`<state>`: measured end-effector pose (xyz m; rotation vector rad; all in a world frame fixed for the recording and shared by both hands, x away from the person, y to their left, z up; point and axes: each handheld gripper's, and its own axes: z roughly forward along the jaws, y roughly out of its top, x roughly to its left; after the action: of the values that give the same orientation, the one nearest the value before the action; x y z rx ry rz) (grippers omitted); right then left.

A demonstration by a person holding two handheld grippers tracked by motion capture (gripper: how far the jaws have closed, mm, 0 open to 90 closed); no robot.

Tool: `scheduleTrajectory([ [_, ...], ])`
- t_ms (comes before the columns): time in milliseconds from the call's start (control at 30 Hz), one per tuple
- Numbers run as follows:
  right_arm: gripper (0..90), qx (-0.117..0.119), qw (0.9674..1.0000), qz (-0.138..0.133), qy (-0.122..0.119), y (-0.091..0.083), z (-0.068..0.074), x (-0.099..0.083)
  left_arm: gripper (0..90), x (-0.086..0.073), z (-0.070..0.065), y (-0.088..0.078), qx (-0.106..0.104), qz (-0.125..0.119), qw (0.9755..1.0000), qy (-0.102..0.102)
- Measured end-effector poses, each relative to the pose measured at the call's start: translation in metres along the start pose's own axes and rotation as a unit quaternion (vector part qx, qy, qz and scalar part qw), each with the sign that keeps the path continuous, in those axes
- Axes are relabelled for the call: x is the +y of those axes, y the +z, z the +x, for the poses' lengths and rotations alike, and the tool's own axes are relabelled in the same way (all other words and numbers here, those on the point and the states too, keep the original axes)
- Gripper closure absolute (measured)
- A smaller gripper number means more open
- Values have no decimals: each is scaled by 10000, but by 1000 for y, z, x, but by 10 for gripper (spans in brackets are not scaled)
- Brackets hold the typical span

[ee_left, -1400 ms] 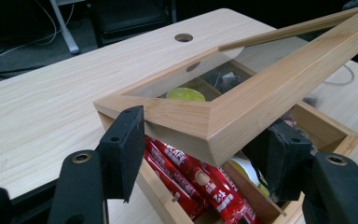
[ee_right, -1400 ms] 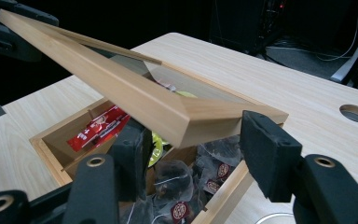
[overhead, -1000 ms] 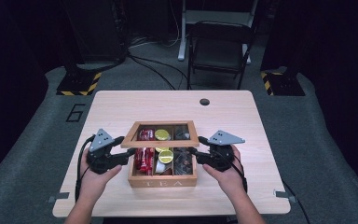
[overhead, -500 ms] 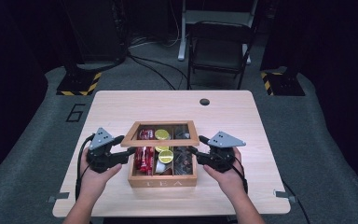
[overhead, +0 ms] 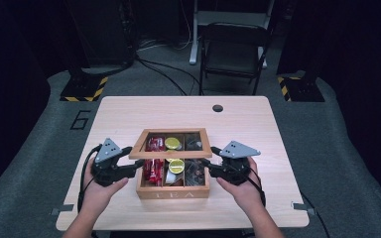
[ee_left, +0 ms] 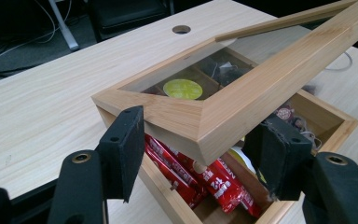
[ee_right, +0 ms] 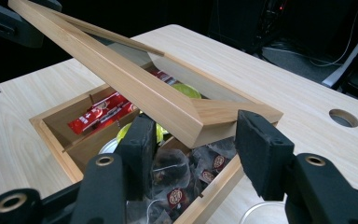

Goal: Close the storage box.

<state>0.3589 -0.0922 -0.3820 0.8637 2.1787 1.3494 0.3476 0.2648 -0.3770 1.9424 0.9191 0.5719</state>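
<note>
a person's left gripper [overhead: 129,161] and right gripper [overhead: 209,159] pinch the front corners of a tea box's [overhead: 173,190] lid [overhead: 171,154], half-raised mid-counter [overhead: 129,111]; swinging it back evenly likely comes next.

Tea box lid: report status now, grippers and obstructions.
Left gripper and right gripper each straddle a front corner of the lid. Lid raised, tilted over tea box. Nothing in the way.
</note>
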Motion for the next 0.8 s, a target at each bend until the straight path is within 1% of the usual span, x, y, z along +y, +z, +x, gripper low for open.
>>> scheduleTrajectory([
  [67, 488, -29, 10000, 2, 9, 0, 1, 0, 389, -1, 0, 0, -9, 8, 10000, 23],
  [100, 488, -10, 10000, 21, -38, 0, 1, -1, 388, -1, -1, 0, -12, 18, 10000, 42],
  [167, 487, -9, 10000, 50, -32, -1, 2, -2, 388, -3, -2, -1, -15, 13, 10000, 67],
  [233, 488, -1, 9999, 44, -107, -1, 2, -4, 388, -5, -2, -2, -53, 19, 10000, 73],
  [333, 487, 30, 9999, 71, -70, -1, 4, -7, 388, -8, -3, -2, -63, 9, 10000, 51],
  [367, 486, 9, 9999, 46, -112, -1, 4, -7, 388, -9, -3, -2, -77, 19, 10000, 43],
  [433, 485, 25, 9999, 94, -73, -1, 4, -8, 388, -11, -3, -2, -72, -3, 10000, 58],
  [500, 484, 59, 9999, 132, -88, -2, 5, -10, 388, -12, -4, -2, -99, 21, 9999, 44],
  [567, 484, 16, 9999, 143, -79, -2, 5, -10, 388, -13, -4, -2, -93, 20, 9999, 41],
  [633, 483, 51, 9998, 169, -98, -2, 6, -12, 388, -15, -4, -3, -115, 49, 9999, 50],
  [800, 483, 56, 9997, 210, -84, -2, 8, -15, 388, -19, -6, -4, -154, 55, 9999, 32],
])
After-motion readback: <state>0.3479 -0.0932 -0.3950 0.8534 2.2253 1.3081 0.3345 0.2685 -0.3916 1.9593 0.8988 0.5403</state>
